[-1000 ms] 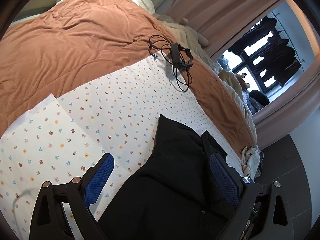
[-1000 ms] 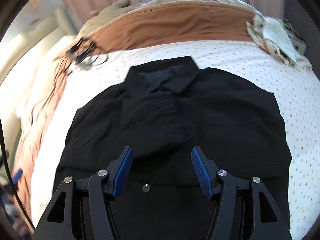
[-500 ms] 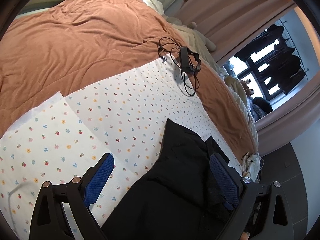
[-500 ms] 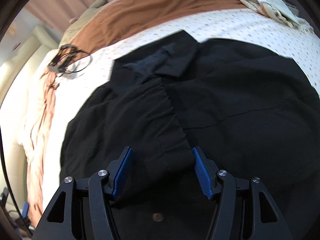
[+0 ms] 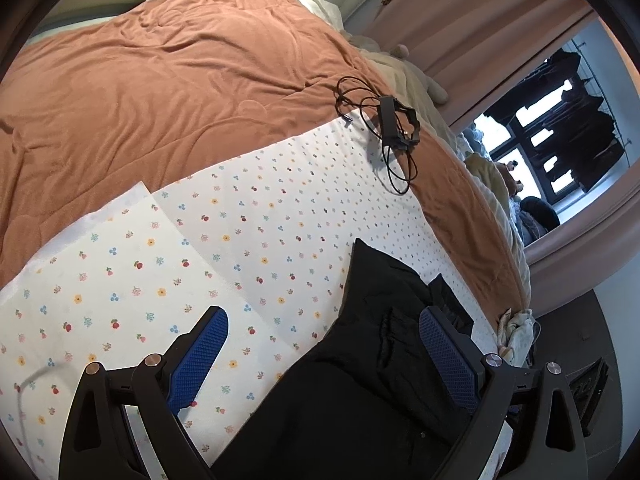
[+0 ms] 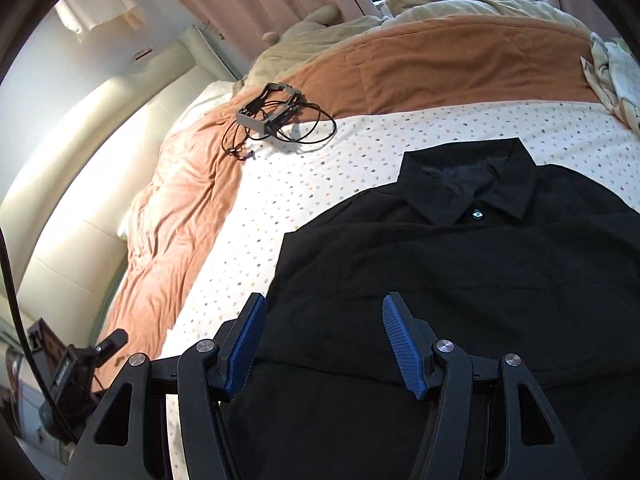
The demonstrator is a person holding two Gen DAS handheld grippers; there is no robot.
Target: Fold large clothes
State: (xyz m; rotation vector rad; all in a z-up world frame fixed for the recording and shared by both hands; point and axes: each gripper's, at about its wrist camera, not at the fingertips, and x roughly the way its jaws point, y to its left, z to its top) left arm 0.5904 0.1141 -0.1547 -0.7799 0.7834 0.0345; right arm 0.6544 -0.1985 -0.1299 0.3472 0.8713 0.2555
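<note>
Black shirt (image 6: 460, 280) lies flat, collar up, on floral sheet (image 5: 240, 220). Both tongs, L gripper (image 5: 320, 354) & R gripper (image 6: 324, 344), gape, holding 0. Fabric looks soft, light, floppy; you'd best pinch shoulder seam or hem edge.

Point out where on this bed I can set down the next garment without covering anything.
The floral sheet lies bare between the black shirt and the brown blanket. Crowded: the charger and cable at the sheet's far corner, crumpled cloth beyond the shirt.
</note>
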